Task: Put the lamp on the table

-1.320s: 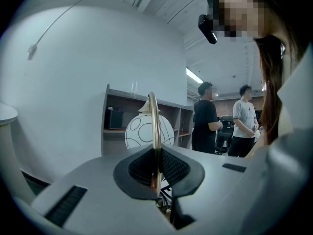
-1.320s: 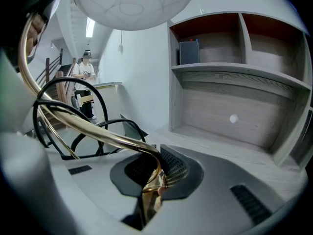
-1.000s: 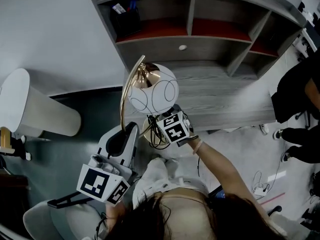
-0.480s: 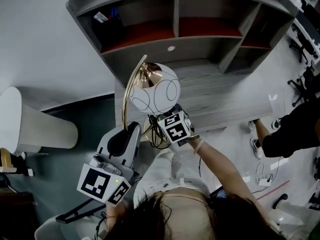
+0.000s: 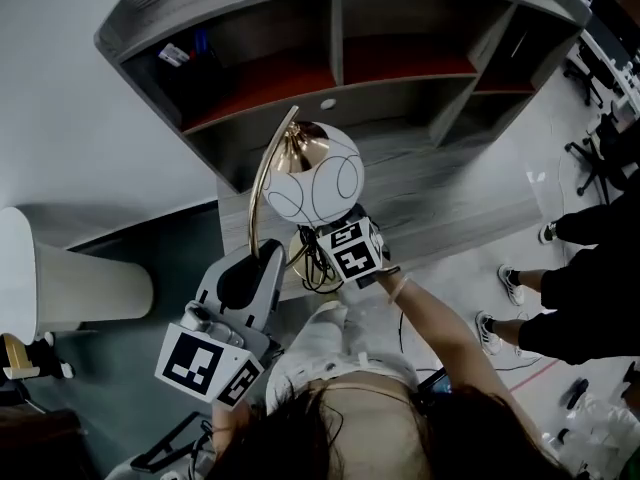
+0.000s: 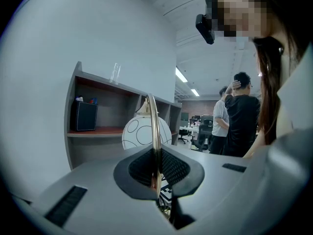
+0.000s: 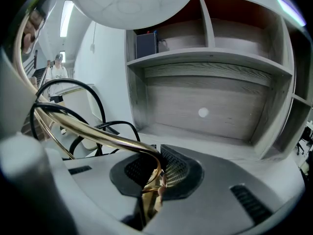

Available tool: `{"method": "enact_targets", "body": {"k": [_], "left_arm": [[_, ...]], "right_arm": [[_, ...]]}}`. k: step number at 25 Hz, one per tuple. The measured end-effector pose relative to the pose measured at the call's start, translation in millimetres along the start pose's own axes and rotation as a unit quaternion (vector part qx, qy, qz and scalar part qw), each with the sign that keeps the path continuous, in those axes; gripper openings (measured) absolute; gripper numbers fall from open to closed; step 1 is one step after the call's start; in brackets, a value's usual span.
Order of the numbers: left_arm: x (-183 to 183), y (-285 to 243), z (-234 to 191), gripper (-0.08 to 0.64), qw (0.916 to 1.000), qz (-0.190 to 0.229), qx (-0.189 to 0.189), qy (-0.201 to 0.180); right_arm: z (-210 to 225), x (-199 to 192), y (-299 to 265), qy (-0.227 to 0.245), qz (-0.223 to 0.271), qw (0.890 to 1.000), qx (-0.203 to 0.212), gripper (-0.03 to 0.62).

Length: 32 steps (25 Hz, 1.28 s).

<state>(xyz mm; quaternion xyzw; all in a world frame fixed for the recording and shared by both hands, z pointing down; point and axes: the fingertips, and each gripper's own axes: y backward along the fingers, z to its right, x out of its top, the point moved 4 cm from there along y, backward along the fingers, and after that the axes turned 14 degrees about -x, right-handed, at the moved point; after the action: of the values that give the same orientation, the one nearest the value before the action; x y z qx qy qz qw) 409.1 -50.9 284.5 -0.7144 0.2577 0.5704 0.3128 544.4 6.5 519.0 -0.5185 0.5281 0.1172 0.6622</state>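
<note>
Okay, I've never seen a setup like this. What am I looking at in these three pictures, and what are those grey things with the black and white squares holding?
There is no robot here. A person holds a tool in each hand, a hand-held gripper with two jaws and a marker cube. The top-down picture comes from a camera on the person's head. The other two come from cameras riding on each gripper, looking along its jaws.

Together they hold a lamp with a white globe shade over a grey desk. The left hand-held gripper is shut on its curved brass arm. The right hand-held gripper is shut on brass tubing lower down, beside the black cord. A dark pen holder sits in the desk's shelves.
</note>
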Motion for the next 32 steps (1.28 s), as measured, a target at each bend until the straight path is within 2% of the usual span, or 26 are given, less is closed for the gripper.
{"method": "enact_targets", "body": {"k": [13, 32], "left_arm": [[12, -36, -36, 0.018, 0.998, -0.011, -0.063, 0.004], [22, -84, -54, 0.018, 0.9883, -0.015, -0.152, -0.007]], "right_arm": [[36, 7, -23, -0.03, -0.025, 0.998, -0.051, 0.04], [87, 7, -29, -0.08, -0.033, 0.989, -0.122, 0.04]]}}
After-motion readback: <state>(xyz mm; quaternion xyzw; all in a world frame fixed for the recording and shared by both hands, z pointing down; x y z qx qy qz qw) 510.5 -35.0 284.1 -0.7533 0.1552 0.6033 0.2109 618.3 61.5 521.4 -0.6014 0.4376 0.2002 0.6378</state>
